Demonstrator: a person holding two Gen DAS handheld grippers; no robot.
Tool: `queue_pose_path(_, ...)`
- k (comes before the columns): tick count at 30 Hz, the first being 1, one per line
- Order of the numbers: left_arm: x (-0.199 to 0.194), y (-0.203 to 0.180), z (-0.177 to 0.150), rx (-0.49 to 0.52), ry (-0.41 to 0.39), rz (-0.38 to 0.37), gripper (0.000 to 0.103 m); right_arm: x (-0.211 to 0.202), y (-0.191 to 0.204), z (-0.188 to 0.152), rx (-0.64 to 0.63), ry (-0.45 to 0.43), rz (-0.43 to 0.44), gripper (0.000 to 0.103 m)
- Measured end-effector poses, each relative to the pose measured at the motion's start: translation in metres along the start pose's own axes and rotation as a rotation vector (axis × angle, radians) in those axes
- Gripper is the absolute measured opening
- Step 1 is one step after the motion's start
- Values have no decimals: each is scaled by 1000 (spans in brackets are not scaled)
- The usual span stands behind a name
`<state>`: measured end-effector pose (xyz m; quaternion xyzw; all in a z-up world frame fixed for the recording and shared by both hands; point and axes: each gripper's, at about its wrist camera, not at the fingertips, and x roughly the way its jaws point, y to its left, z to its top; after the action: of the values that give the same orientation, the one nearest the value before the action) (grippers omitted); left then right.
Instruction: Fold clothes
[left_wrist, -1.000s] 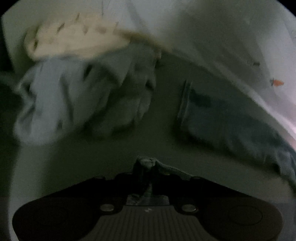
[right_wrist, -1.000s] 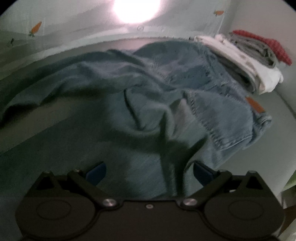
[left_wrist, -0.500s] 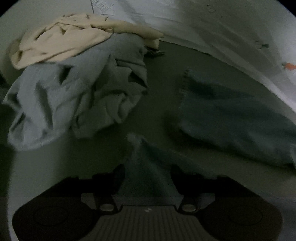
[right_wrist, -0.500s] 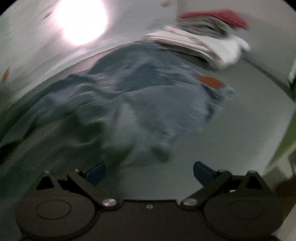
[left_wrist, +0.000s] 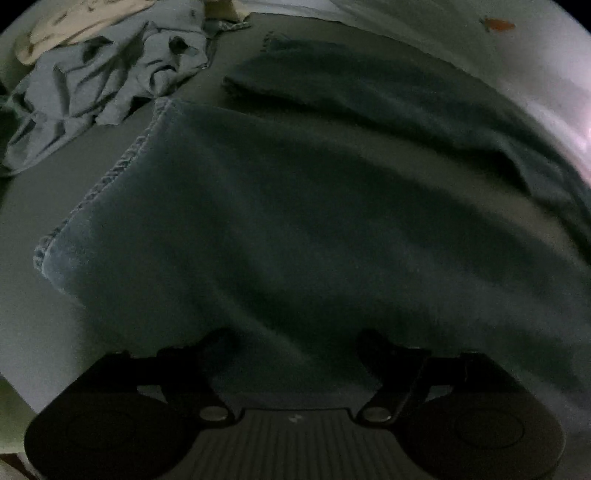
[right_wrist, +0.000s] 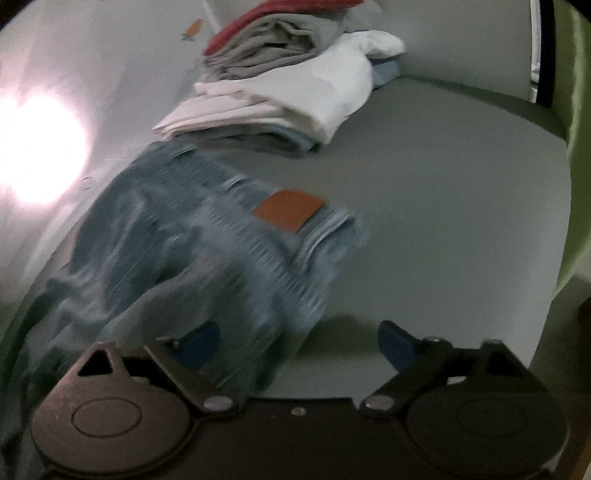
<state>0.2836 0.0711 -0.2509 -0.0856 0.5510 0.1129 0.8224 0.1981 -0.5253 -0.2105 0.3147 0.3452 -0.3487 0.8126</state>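
A pair of blue jeans lies spread on the grey surface. In the left wrist view one jeans leg with its stitched hem lies flat in front of my left gripper, which is open just above the cloth and holds nothing. A second leg lies behind it. In the right wrist view the waist end of the jeans with an orange-brown patch shows, blurred. My right gripper is open and empty, its left finger over the denim.
A crumpled light blue garment and a cream one lie at the far left. A stack of folded clothes, white, grey and red, sits behind the jeans' waist. A green edge borders the surface on the right.
My left gripper has opened and let go of the jeans leg, which now lies flat. My right gripper has stayed open and swung right toward the waist end.
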Motion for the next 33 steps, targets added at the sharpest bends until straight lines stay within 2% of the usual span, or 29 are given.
queue_pose_path(2,0,-7,-5,21,9,47,93,11,-2,12,-17,9,-17,83)
queue_pose_path(5,2,-1,-6,-55,40,70,103,25,-3,24,-55,27,-25,78)
queue_pose_path(7,5,4,-5,-98,58,61,103,31,-2,28,-76,41,-13,75)
queue_pose_path(9,4,3,-6,-93,60,73,103,35,-1,31,-92,48,2,76)
queue_pose_path(11,4,5,-6,-112,63,77,103,37,1,33,-118,50,14,72)
queue_pose_path(16,4,8,-10,-129,41,73,103,40,7,37,-164,43,46,53)
queue_pose_path(17,3,9,-11,-129,35,73,103,40,7,38,-163,36,50,44)
queue_pose_path(18,4,8,-12,-129,30,73,103,39,7,39,-170,22,42,23)
queue_pose_path(20,5,9,-13,-130,33,72,103,34,2,44,-164,-18,50,16)
queue_pose_path(24,2,7,-11,-132,52,72,103,17,-6,67,-211,-152,12,15)
queue_pose_path(27,2,6,-10,-133,58,71,103,27,-13,81,-192,-113,36,15)
queue_pose_path(30,-1,6,-13,-134,53,71,103,48,-7,69,-252,-48,-29,16)
queue_pose_path(33,1,5,-13,-136,50,72,103,50,-3,59,-262,-36,-74,21)
